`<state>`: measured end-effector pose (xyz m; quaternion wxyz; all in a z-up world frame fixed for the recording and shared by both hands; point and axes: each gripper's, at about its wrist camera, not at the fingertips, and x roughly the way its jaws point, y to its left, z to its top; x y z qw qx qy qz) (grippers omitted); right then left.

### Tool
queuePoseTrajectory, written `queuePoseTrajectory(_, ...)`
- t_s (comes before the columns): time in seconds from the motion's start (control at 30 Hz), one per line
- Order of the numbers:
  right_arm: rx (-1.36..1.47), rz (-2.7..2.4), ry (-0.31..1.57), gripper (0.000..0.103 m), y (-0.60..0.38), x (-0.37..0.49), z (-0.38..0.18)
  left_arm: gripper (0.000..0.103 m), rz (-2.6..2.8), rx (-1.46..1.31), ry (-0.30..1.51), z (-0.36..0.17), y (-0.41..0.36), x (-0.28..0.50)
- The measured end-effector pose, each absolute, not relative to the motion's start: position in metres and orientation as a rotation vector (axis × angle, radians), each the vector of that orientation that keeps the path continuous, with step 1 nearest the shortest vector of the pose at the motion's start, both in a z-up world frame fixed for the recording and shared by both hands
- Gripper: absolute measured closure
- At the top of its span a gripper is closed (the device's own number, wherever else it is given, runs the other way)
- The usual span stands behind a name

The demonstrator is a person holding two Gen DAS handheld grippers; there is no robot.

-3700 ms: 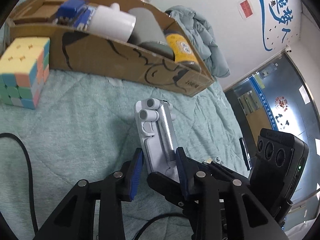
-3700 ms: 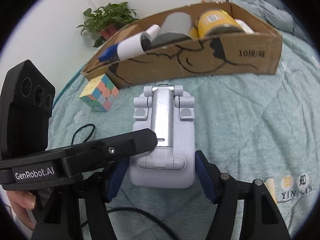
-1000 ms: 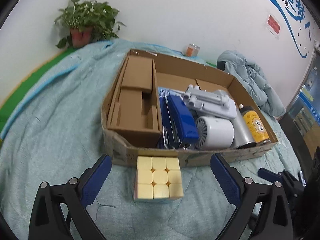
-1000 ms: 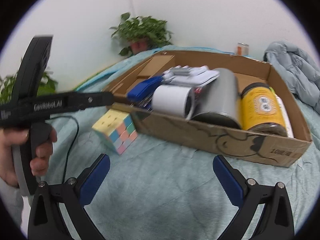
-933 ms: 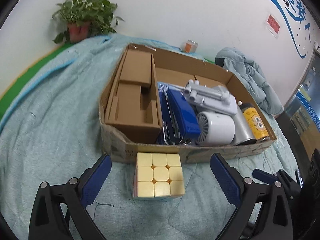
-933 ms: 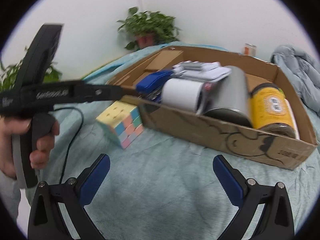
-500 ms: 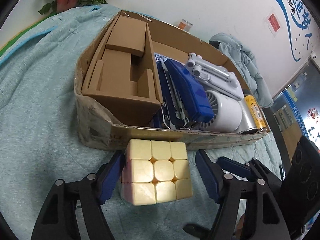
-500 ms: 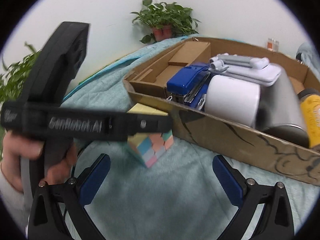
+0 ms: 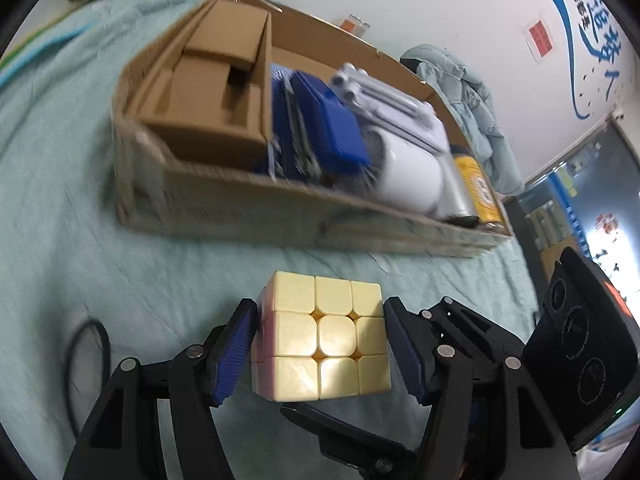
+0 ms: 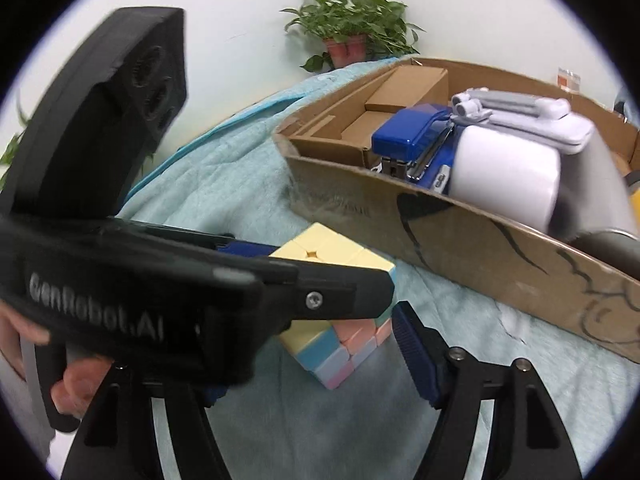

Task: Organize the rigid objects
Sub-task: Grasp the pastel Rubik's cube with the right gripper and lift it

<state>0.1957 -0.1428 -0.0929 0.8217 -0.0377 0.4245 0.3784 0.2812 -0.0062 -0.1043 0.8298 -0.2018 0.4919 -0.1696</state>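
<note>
Our left claw (image 9: pixel 320 350) has its blue pads against both sides of the pastel puzzle cube (image 9: pixel 322 334), gripping it above the teal quilt (image 9: pixel 60 208), just in front of the cardboard box (image 9: pixel 256 204). To do this well, we judge we should keep the squeeze square on flat faces, lift clear of the front wall, and set the cube down in a free gap. Inside, from left: a brown cardboard insert (image 9: pixel 212 92), a blue stapler (image 9: pixel 324 132), a white folding stand (image 9: pixel 396 112) on a white cylinder (image 9: pixel 408 172), a grey can, and a yellow jar (image 9: pixel 478 188). Our right claw (image 10: pixel 304 356) waits with jaws apart, holding nothing.
</note>
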Motion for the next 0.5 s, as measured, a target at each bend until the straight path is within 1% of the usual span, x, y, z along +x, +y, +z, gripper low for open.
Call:
queuePoseTrajectory(0.2, -0.142, 0.824, 0.915, 0.031, -0.158, 0.175, -0.093, 0.037, -0.353, -0.469, 1.052, -0.11, -0.021, 0.257)
queuePoseTrajectory(0.4, -0.096, 0.814, 0.972, 0.032, -0.164, 0.179, -0.102, 0.032, -0.358, -0.502, 1.079, -0.118, -0.017, 0.252)
queuePoseTrajectory(0.5, -0.068, 0.818, 0.987, 0.037, -0.167, 0.178, -0.106, 0.032, -0.355, -0.485, 1.086, -0.12, -0.02, 0.25)
